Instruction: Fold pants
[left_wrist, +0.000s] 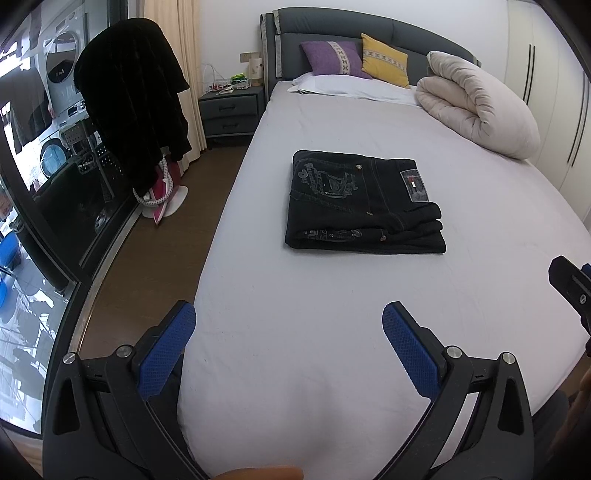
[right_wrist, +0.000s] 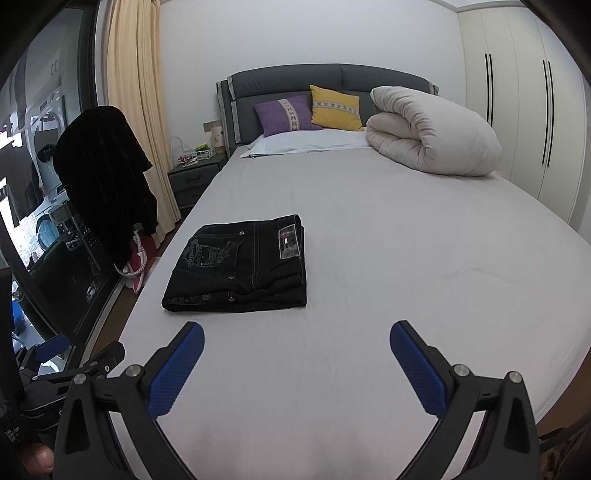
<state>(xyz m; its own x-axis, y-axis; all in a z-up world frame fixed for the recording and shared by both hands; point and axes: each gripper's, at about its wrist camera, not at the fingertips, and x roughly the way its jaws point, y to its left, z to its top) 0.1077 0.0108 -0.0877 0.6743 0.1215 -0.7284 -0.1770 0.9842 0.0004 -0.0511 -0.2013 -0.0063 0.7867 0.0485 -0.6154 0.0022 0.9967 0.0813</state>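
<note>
While my left gripper (left_wrist: 289, 349) hangs with its blue pads spread wide and nothing between them, the black jeans (left_wrist: 364, 205) lie folded into a squat stack mid-bed (left_wrist: 332, 314), patch label up. A rolled duvet (left_wrist: 476, 99) sits far right; my right gripper's tip (left_wrist: 572, 291) pokes in at the edge.

From my right gripper (right_wrist: 297, 360), likewise spread and empty, the jeans (right_wrist: 240, 267) rest ahead to the left, nothing blocking. Purple cushion (right_wrist: 286, 114) and yellow cushion (right_wrist: 336, 107) lean on the headboard (right_wrist: 295, 79).
</note>
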